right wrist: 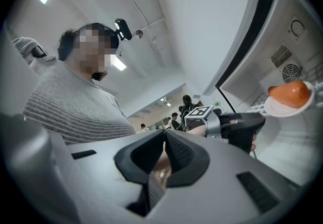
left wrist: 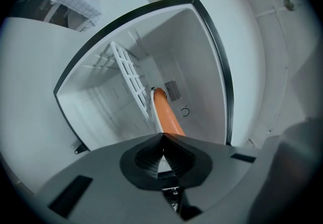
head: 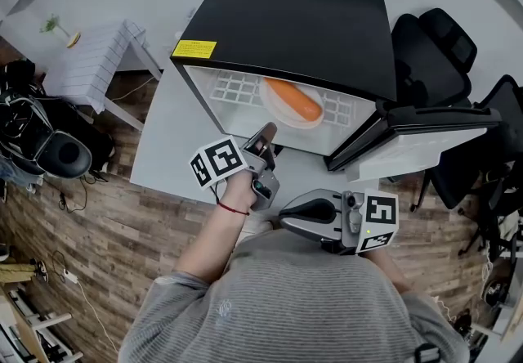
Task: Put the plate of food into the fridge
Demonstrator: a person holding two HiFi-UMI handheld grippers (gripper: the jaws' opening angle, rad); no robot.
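Head view showed the plate (head: pixel 283 116) of orange food (head: pixel 296 100) on the rack (head: pixel 233 91) inside the open fridge (head: pixel 286 18), with the left gripper (head: pixel 266 135) just outside the fridge's opening, jaws pressed together on nothing. The right gripper (head: pixel 288 212), further back from the fridge, was likewise closed and empty. Only the door (head: pixel 425 120) seemingly remained; pushing its free edge smoothly would avoid jolting the plate.

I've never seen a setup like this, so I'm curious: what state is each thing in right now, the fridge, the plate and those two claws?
Fridge: open.
Door: swung wide.
Plate: on the wire shelf inside, orange food on it.
Left gripper: shut, empty, in front of the fridge.
Right gripper: shut, empty, near the person's body.
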